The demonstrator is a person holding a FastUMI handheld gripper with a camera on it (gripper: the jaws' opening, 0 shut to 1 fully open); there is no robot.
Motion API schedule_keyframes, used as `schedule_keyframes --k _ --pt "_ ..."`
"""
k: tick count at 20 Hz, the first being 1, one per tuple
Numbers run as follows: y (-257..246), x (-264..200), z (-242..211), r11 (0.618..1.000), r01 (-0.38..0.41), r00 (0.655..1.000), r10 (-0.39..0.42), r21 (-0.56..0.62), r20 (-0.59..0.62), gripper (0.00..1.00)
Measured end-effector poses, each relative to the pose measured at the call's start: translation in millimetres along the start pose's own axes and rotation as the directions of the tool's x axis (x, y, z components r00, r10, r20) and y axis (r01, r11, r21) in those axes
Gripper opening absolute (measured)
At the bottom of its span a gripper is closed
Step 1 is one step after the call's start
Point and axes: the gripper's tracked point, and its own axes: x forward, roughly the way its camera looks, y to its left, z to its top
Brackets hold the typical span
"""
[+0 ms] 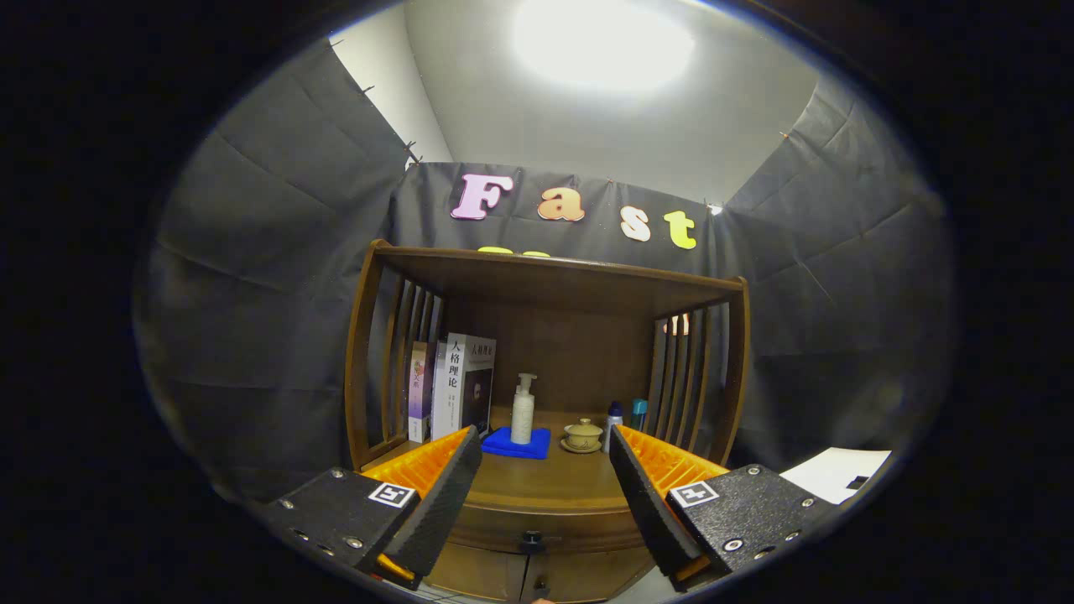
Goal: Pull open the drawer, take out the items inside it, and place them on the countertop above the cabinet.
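Gripper view: the gripper (545,470) has its fingers spread apart, gripping nothing. Between them lies the closed drawer (545,527) with its dark knob (530,538). Beyond is the countertop (545,478), carrying a blue pad (503,449) under a pump bottle (523,409), a lidded cup (582,434), small bottles (615,419) and books (453,386).

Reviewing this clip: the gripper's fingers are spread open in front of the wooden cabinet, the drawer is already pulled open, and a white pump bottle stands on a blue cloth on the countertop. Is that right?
One detail is wrong: the curved wooden drawer with its small dark knob is shut, flush with the brown wooden cabinet, as the gripper view shows. The gripper is open and the white pump bottle does stand on the blue cloth on the countertop.
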Motion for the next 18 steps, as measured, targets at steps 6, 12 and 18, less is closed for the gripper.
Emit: schedule_keyframes --k 6,12,18 --pt "12 24 -63 0.999 -0.038 0.997 0.036 -0.038 -0.061 0.95" --pt "24 34 -116 0.993 -0.077 0.991 0.066 -0.094 -0.119 0.95" --pt "20 40 -183 0.992 -0.098 0.975 0.079 -0.082 -0.207 0.95"
